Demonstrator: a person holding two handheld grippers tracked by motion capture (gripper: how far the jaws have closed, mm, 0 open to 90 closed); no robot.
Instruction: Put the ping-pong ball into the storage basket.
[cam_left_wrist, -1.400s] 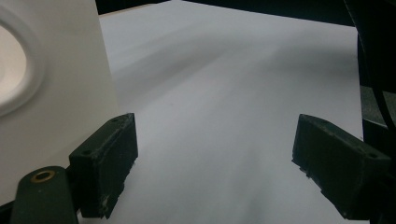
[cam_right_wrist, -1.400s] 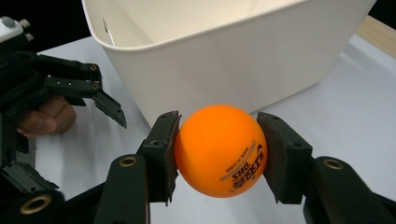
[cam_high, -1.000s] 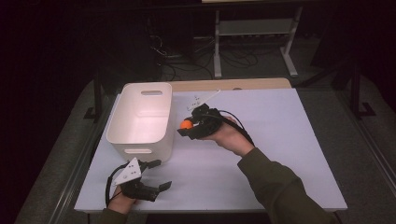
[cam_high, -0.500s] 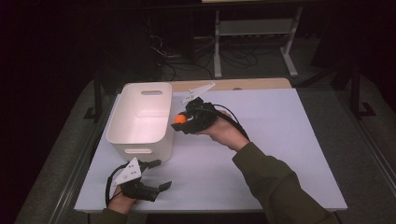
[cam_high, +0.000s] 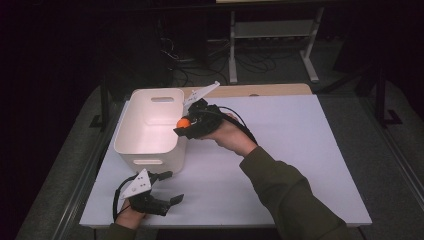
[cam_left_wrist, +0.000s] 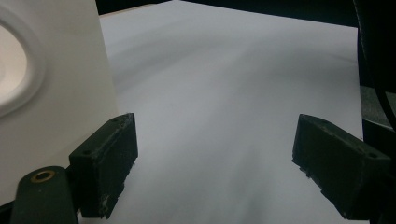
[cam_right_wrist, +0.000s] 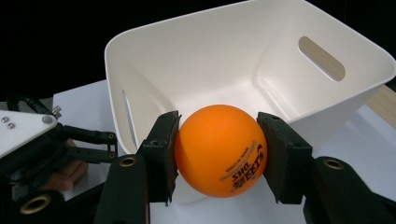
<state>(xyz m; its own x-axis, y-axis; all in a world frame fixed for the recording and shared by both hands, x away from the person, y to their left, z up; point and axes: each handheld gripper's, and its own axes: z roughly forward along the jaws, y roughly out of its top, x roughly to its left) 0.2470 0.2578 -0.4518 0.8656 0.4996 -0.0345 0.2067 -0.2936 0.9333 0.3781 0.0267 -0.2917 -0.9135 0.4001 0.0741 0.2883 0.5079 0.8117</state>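
- One orange ball (cam_right_wrist: 220, 150), one white bin (cam_high: 150, 127), two grippers — that is the full count on the white table (cam_high: 300, 165).
- The right gripper (cam_high: 184, 126) is clamped on the orange ball; in the right gripper view both black jaws press against the ball's sides, one on each side.
- In the high view the ball (cam_high: 183, 122) sits right at the bin's right-hand rim, held above the table rather than resting on anything.
- The ball is round, so it has no long axis; its black printing faces the right gripper's camera and reads upside down there, slanting toward the lower right of the ball.
- The right gripper points leftward across the table toward the bin, with the hand (cam_high: 231, 136) and a dark green sleeve (cam_high: 290, 195) coming in from the lower right.
- The bin (cam_right_wrist: 261, 70) is upright and open at the top, a slot handle cut into each of two facing walls; its long axis runs away from the person.
- The left gripper (cam_high: 167, 187) lies low at the near left edge of the table, just in front of the bin — its jaws stand wide apart with nothing between them.
- In the left gripper view the bin's wall (cam_left_wrist: 51, 93) sits just beside one jaw, and bare table (cam_left_wrist: 224, 116) stretches ahead.
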